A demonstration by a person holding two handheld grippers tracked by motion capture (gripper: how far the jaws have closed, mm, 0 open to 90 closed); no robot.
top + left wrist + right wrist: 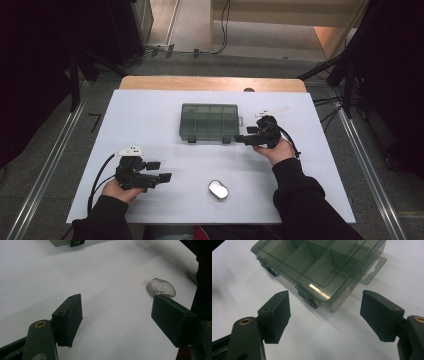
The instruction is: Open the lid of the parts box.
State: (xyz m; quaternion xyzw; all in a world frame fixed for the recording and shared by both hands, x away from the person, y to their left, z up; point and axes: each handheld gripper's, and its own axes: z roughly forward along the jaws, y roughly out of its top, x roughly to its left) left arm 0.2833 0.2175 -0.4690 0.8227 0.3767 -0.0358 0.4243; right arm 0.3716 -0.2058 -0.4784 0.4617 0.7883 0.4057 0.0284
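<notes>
Smoky grey plastic marks the box, a shut compartment case lying mid-table in the high view with its long axis running left to right and its two latches on the near edge. The right gripper sits just beside the box's near right corner, jaws pointing left along that front edge, well spread and holding nothing. The left gripper rests low on the person's left, far from the box, its jaws also apart and empty, aimed right toward a small silvery tin that lies near the table's front edge. Of the two hands, the right is plainly the nearer to the box; the left is the nearer to the tin.

From the left gripper view, the tin lies ahead and toward the right jaw, apart from it, with bare white table between the open jaws.

From the right gripper view, the box lies ahead and slightly left, one corner pointing toward the gap between the open jaws, without touching either. A dark latch on the near wall is the closest part, and the hang tab juts from the short end on the right. Any next move on the box seems to turn on that latch edge facing the right gripper.
</notes>
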